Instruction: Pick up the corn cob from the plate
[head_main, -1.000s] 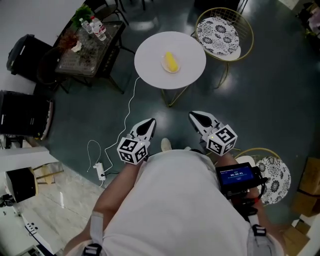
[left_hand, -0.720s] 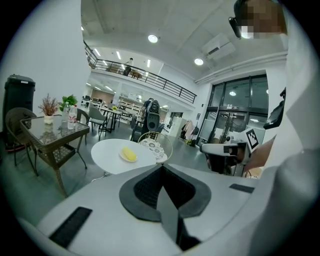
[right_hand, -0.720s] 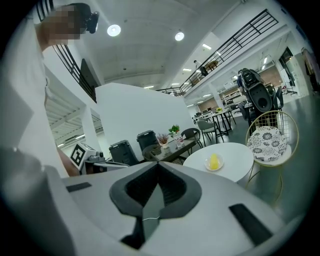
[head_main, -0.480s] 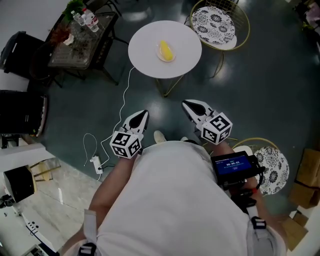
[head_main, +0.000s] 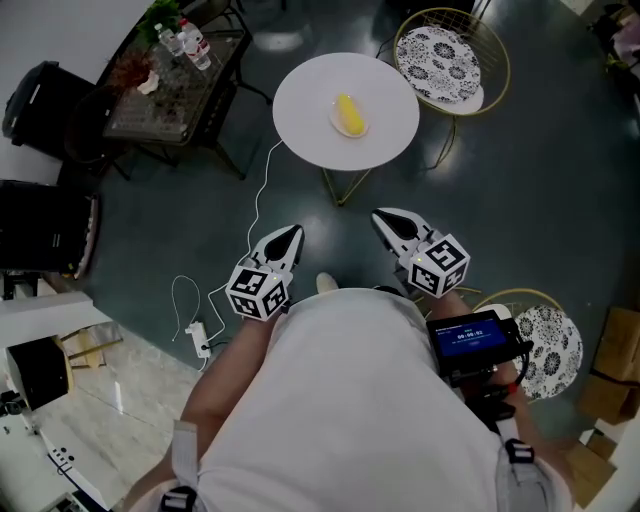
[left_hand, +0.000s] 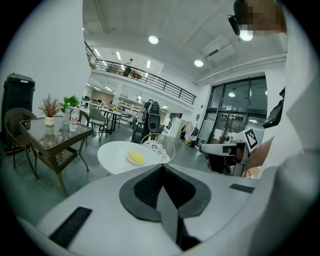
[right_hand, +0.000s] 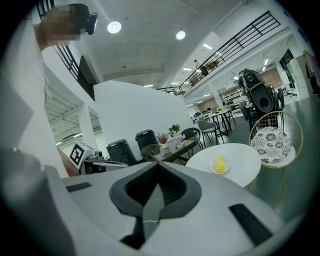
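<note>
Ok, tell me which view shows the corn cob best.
The head view: it looks down on the whole corn cob, lying on its plate on the white table. Both gripper views show it only small, distant and side-on.

Big open hall, dark glossy floor (head_main: 560, 180). Round white surface (head_main: 305, 115) on gold legs, gold wire chair (head_main: 437, 52) just beside it, glass-top table (head_main: 170, 95) further left. Round ceiling lights (left_hand: 153, 39), upstairs railing (left_hand: 160, 86).

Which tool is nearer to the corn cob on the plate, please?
Right, narrowly. In the head view the right tool is short of the corn cob, slightly to its right; the left tool is farther back and to its left. Neither reaches the table.
</note>
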